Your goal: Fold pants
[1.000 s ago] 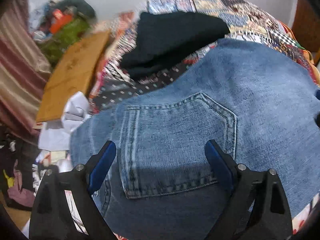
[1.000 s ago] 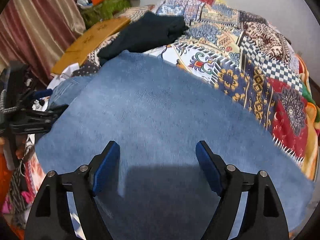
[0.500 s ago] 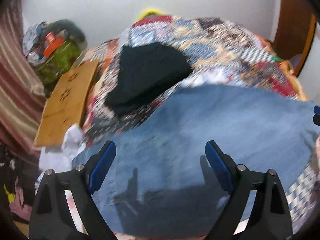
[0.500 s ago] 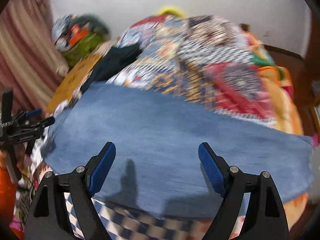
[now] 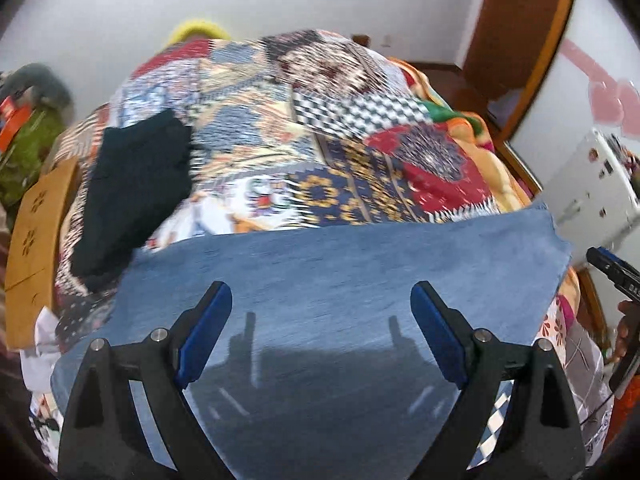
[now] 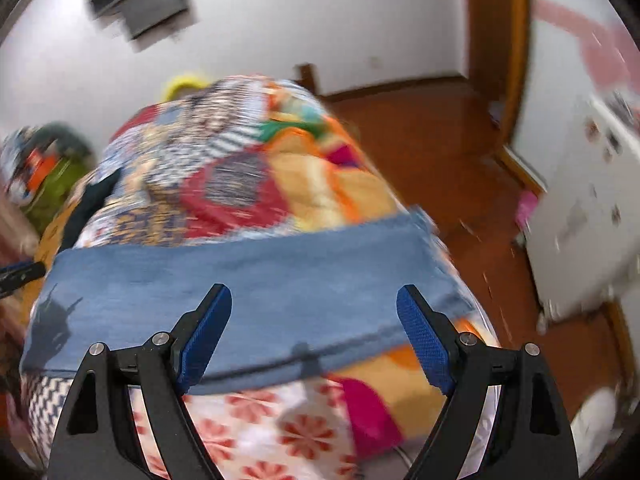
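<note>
— So, how far along?

— Partway, by the look of it. Jeans [image 5: 340,264] lying as one flat blue band across the near end of the patchwork quilt [image 5: 320,120], no separate legs showing, so probably doubled already. Likely one or two more folds left to bring the band down to a compact stack.

— And the grippers?

— Left gripper [image 5: 321,330] spread wide above the jeans, nothing between the blue pads, only shadows cast on the denim. Right gripper [image 6: 314,330] likewise spread and empty, hovering above the near edge of the jeans [image 6: 248,292], toward the end nearest the wooden floor [image 6: 432,148].

— Touching the cloth?

— Hard to say for certain; apparently apart from it.

— Fabric?

— Mid-blue denim, matte, fairly stiff, lying smooth with a straight far edge and a squared corner at the right. Near edge in the right wrist view rounded and thick, suggesting layers. Beneath the jeans, soft quilt in busy patches: checks, florals, red medallions, orange border.

— Anything else on the quilt?

— Dark folded garment [image 5: 136,188] beyond the jeans to the left, limp and matte. Wooden board [image 5: 38,240] just off the quilt's left side, flat with small cut-out flowers. Much of the right view motion-blurred.
</note>
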The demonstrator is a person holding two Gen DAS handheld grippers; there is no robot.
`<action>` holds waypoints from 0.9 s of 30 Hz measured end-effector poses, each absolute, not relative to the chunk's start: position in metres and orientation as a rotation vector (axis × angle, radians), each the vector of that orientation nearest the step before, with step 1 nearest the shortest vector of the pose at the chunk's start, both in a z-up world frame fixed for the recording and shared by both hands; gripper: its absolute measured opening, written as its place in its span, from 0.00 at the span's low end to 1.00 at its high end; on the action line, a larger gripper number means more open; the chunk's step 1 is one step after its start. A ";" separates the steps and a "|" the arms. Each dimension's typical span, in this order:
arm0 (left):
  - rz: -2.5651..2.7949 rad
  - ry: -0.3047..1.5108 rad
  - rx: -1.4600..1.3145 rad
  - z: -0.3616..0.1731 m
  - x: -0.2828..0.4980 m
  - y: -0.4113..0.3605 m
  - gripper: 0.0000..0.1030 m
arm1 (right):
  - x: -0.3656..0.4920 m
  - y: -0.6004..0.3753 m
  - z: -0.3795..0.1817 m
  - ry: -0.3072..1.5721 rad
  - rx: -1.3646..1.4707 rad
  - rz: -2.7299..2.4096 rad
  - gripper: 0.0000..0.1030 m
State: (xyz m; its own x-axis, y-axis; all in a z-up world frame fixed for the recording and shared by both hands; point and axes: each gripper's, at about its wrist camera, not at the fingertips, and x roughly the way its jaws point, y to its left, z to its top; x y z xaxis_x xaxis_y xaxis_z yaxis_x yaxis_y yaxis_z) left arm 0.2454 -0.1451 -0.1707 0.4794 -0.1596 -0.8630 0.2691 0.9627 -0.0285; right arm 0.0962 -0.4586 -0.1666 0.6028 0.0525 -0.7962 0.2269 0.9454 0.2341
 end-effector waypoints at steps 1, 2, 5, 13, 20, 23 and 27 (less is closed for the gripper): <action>-0.271 1.055 0.132 -0.175 0.248 -0.152 0.89 | 0.094 -0.467 -0.173 0.936 0.363 -0.116 0.80; -0.277 1.070 0.147 -0.179 0.249 -0.158 0.89 | 0.093 -0.476 -0.182 0.949 0.399 -0.130 0.80; -0.285 1.126 0.186 -0.195 0.251 -0.172 0.89 | 0.093 -0.490 -0.200 0.976 0.457 -0.155 0.80; -0.265 1.187 0.196 -0.225 0.252 -0.198 0.98 | 0.103 -0.519 -0.242 1.015 0.660 -0.176 0.80; -0.256 1.177 0.219 -0.227 0.252 -0.206 0.98 | 0.115 -0.534 -0.251 0.976 0.707 -0.182 0.64; -0.249 1.181 0.189 -0.227 0.255 -0.206 0.98 | 0.121 -0.536 -0.250 0.980 0.697 -0.185 0.45; -0.249 1.185 0.171 -0.224 0.255 -0.204 0.98 | 0.124 -0.535 -0.238 0.970 0.629 -0.198 0.17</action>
